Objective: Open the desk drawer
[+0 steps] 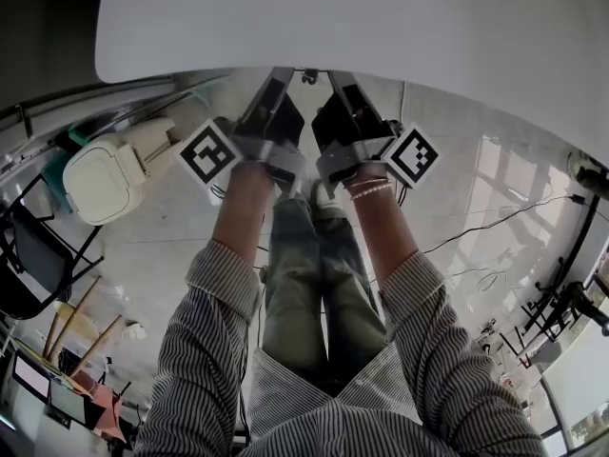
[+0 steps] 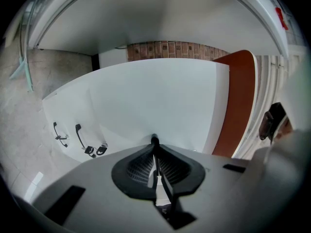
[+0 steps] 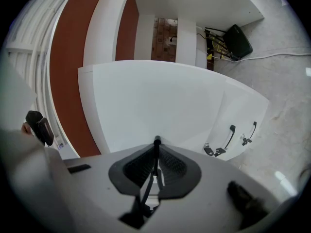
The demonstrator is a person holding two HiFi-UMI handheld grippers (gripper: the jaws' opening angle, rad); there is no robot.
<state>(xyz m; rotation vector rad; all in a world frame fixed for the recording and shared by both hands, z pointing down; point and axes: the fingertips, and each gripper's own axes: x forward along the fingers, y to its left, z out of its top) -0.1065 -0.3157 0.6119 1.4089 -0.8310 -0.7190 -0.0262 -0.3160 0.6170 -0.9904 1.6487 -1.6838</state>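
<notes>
A white desk top [image 1: 362,17] fills the upper head view. Both grippers reach side by side to its near edge, and the edge hides their tips. My left gripper [image 1: 279,76] [image 2: 154,141] has its black ribbed fingers [image 2: 138,166] meeting in a thin line, with nothing visible between them. My right gripper [image 1: 340,79] [image 3: 156,141] is shut the same way. Beyond both stands a white cabinet [image 2: 155,101] [image 3: 160,101] whose fronts carry black handles [image 2: 79,136] [image 3: 229,135], well away from the tips. An orange-brown panel [image 2: 240,101] [image 3: 68,72] runs beside it.
A cream plastic bin [image 1: 105,174] and a black chair [image 1: 33,255] stand on the tiled floor at left. Cables [image 1: 495,227] trail over the floor at right. A black box with wires [image 3: 238,40] lies under the desk. My legs stand directly below the grippers.
</notes>
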